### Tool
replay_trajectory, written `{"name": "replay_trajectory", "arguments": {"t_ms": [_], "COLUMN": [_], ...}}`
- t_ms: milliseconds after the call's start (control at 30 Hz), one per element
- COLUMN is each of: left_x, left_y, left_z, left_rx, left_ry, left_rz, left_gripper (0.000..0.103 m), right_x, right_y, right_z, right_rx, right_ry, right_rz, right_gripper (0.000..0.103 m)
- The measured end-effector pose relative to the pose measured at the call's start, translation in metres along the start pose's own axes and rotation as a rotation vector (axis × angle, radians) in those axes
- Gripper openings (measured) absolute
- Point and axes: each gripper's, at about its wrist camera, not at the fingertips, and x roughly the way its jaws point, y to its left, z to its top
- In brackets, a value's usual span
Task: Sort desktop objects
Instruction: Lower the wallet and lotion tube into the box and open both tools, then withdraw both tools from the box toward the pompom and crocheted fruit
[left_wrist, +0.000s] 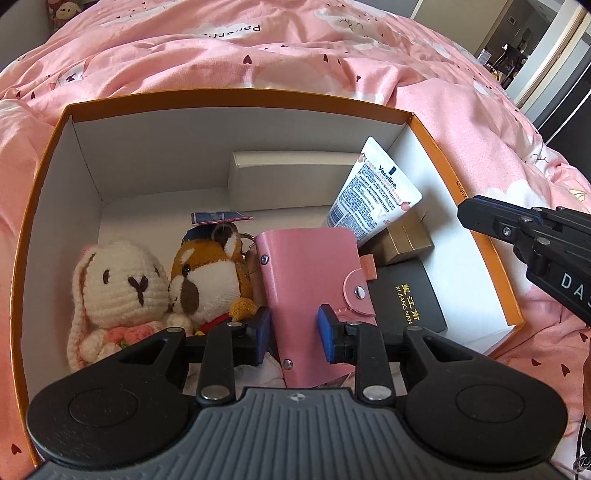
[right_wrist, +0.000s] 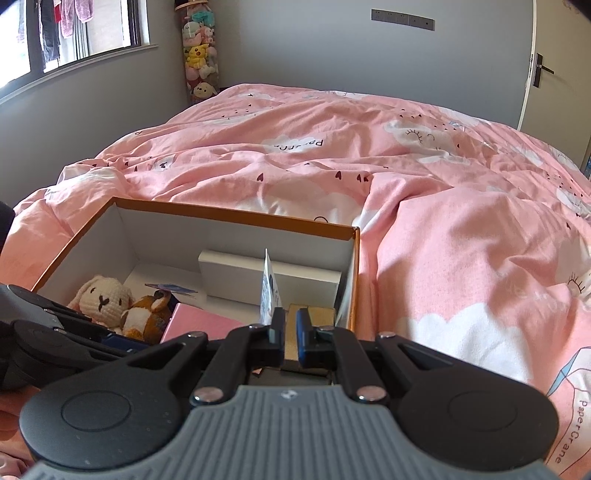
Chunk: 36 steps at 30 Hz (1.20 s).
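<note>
Left gripper (left_wrist: 295, 332), pitched steeply down over the box's (left_wrist: 236, 96) near edge, grasps the pink card holder (left_wrist: 310, 273). Right gripper (right_wrist: 290, 332), angled down at the right wall, is clenched empty.

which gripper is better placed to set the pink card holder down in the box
Left. The left gripper already has the pink card holder between its fingers, above the orange box beside the fox plush. The right gripper is shut with nothing in it, near the box's right wall.
</note>
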Motion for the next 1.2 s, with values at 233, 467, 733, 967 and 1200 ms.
{"name": "replay_trajectory", "arguments": {"t_ms": [233, 467, 733, 967, 1200], "left_x": [-0.021, -0.052, -0.09, -0.112, -0.12], "left_y": [-0.008, -0.012, -0.017, -0.017, -0.012], "left_z": [-0.003, -0.011, -0.03, -0.052, -0.075], "left_rx": [0.025, 0.028, 0.056, 0.095, 0.139], "left_ry": [-0.058, -0.145, -0.278, -0.359, -0.385], "left_rz": [0.011, 0.019, 0.029, 0.057, 0.056], "left_gripper": [0.033, 0.05, 0.054, 0.058, 0.059], "right_x": [-0.019, -0.038, -0.058, -0.073, -0.084], "right_y": [0.001, 0.006, 0.017, 0.025, 0.038], "right_z": [-0.002, -0.009, -0.021, -0.034, -0.055], "right_rx": [0.005, 0.022, 0.029, 0.073, 0.041], "right_ry": [-0.023, -0.053, -0.101, -0.144, -0.142], "right_rz": [-0.011, 0.001, 0.028, 0.041, 0.04], "right_gripper": [0.008, 0.021, 0.036, 0.053, 0.064]}}
